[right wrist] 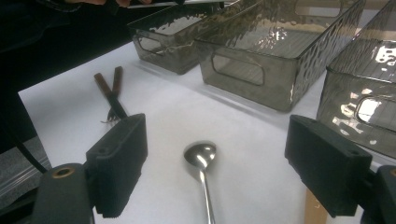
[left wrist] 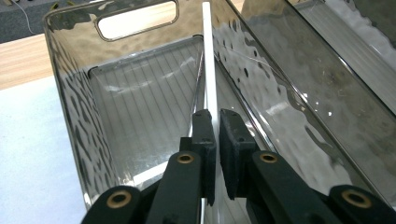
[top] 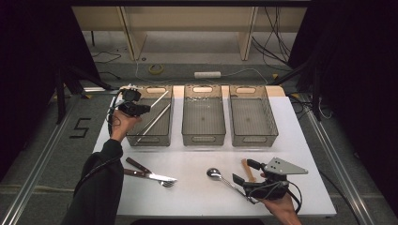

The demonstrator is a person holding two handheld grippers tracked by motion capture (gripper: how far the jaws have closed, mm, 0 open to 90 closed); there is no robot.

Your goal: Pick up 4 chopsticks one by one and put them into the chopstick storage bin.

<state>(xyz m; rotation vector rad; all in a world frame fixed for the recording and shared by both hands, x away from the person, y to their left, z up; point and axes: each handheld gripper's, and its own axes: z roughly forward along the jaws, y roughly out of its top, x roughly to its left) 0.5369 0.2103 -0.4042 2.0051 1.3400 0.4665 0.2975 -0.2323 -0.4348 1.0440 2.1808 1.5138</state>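
Note:
My left gripper (top: 144, 108) hovers over the left clear bin (top: 165, 140), shut on a thin white stick (top: 159, 98) that slants up toward the bin's far end. In the left gripper view the stick (left wrist: 209, 79) runs straight up from between the closed pads of the gripper (left wrist: 217, 128), above the bin's ribbed floor (left wrist: 140, 112). A second stick (top: 155, 121) lies slanted inside that bin. My right gripper (top: 247, 171) rests open near the table's front right, its jaws either side of a metal spoon (right wrist: 201, 155) on the white table (top: 197, 154).
Two more clear bins, middle (top: 203, 138) and right (top: 253, 139), stand in a row at the back. A wood-handled knife and fork (top: 148, 173) lie front left. A short wooden piece (top: 246, 165) lies by the right gripper. The spoon (top: 214, 173) lies front centre.

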